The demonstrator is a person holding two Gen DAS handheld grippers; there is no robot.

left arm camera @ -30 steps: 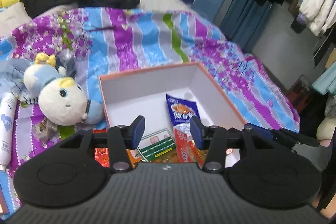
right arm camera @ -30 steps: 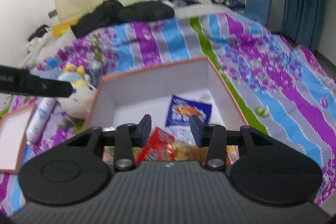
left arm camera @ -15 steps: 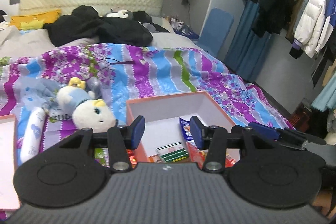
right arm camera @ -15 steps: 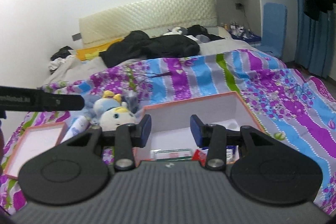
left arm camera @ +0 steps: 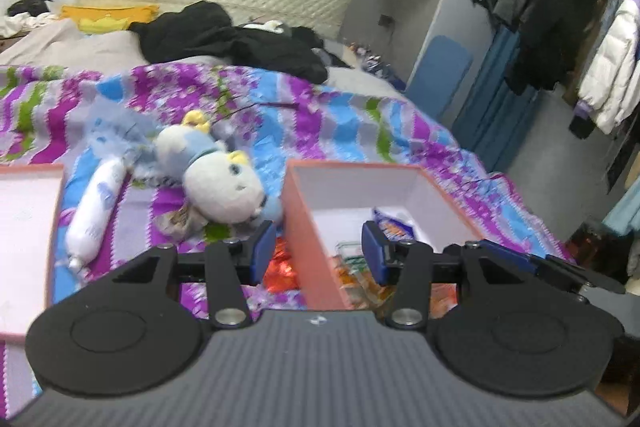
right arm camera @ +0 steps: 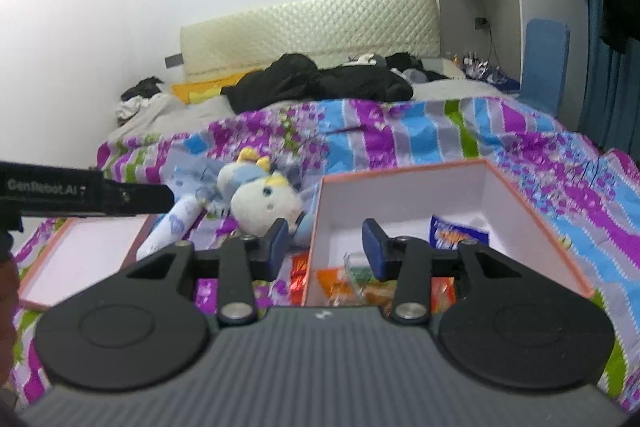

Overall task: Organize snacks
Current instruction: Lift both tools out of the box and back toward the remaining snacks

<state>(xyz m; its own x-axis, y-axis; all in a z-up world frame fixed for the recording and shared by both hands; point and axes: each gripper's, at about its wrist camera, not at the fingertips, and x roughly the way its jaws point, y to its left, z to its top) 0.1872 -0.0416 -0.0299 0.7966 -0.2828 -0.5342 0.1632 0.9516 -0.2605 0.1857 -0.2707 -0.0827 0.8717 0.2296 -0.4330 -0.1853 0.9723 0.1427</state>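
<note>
A soft striped quilt (right arm camera: 420,131) covers the bed. On it sits a stiff square cardboard box (right arm camera: 400,199) with crinkly snack packets (right arm camera: 458,233) inside. A fluffy plush toy (right arm camera: 264,203) lies just beside its left wall. Left hand-held gripper (left arm camera: 318,253) and right hand-held gripper (right arm camera: 325,249) both hang apart, holding nothing.

We see an open box (right arm camera: 532,227), salmon outside and white inside, lying on the bed; within it, a blue snack packet (right arm camera: 456,233) toward the back, orange and green packets (right arm camera: 344,281) in front; a red packet (left arm camera: 282,265) just outside.
</note>
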